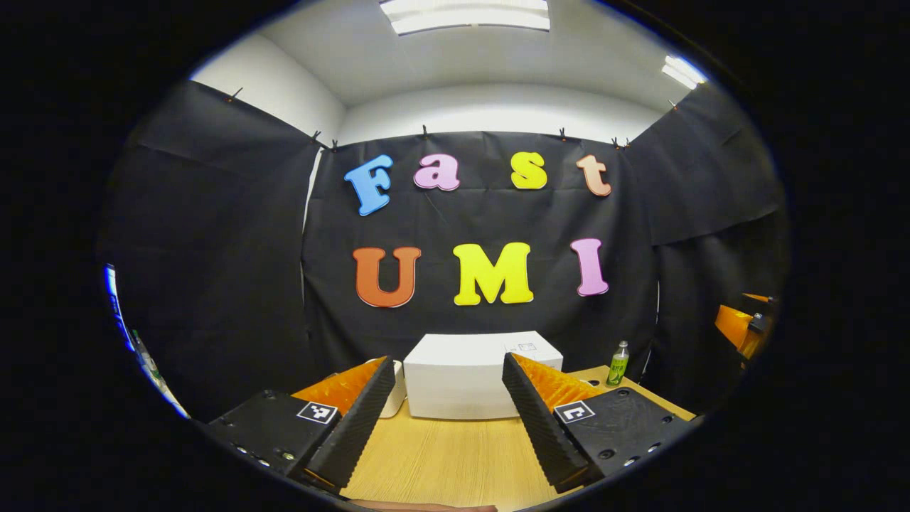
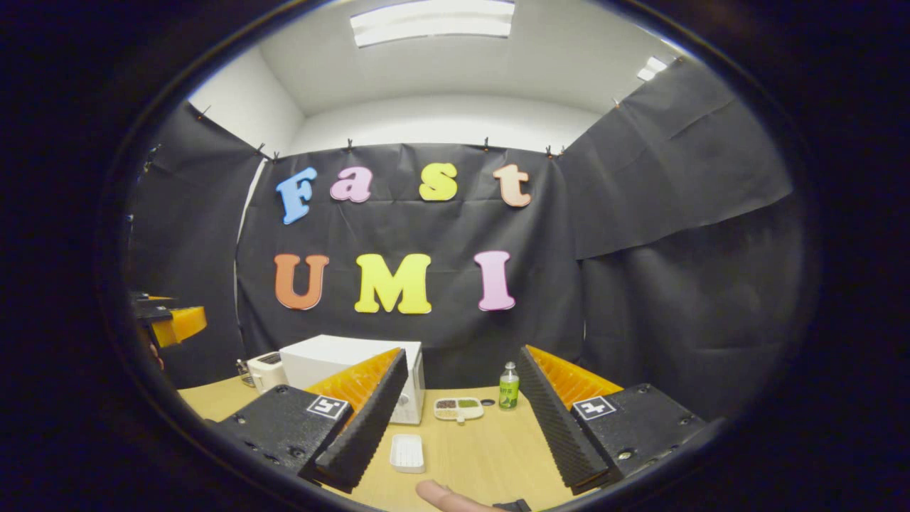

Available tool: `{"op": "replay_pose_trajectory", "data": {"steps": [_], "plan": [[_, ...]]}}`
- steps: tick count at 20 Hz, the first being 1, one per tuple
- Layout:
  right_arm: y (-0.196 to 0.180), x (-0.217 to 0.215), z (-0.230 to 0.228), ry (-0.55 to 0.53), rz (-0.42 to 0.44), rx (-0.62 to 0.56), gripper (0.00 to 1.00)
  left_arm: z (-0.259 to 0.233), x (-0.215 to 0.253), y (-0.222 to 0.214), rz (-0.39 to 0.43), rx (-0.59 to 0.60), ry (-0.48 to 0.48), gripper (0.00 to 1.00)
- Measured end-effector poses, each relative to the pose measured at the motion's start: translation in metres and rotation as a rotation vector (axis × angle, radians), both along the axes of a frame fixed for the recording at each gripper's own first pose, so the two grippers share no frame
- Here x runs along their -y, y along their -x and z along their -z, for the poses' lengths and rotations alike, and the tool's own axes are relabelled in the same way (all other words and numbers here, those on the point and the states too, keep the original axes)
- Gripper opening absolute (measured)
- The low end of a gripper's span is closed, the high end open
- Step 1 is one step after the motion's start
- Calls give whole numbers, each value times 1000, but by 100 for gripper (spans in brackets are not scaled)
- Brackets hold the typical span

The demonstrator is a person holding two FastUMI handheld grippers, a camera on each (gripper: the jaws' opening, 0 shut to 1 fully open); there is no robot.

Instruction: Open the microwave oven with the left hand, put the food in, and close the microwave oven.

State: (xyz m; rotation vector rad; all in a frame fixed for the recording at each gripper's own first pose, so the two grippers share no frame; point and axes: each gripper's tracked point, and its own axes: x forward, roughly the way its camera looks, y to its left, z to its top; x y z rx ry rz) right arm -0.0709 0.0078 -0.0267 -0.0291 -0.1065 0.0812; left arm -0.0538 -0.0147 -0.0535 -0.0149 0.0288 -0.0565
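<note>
A: Where does the microwave oven (image 1: 483,373) stand right now?

B: At the far side of the table (image 1: 441,462), against the booth wall, door apparently shut. In the right gripper view it sits left of centre (image 2: 341,363), with a small white appliance (image 2: 264,370) just beside it on the left.

A: And the food?

B: A divided tray of food (image 2: 458,408) lies on the table to the right of the oven, near a green bottle (image 2: 508,387). A small white dish (image 2: 407,452) lies nearer.

A: The claws?

B: The left claw (image 1: 448,416) is spread wide with nothing between its fingers, aimed at the oven. The right claw (image 2: 462,416) is likewise spread and empty.

A: How will things handle?

B: I'd judge the oven heavy and rigid, so it should stay put; the door wants a pull at its edge or handle, which I cannot make out. The tray looks light, shallow and stiff: pinch its rim and keep it level, or the food may spill.
</note>
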Motion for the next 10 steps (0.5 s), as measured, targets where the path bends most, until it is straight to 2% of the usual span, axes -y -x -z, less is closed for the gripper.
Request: {"op": "replay_pose_trajectory", "data": {"steps": [4,10], "plan": [[2,-2,7,7,-3,-8,99,11,2,20,22,13,-16,95],[2,-8,21,16,-27,-35,100,30,8,17,41,-42,-50,95]]}}
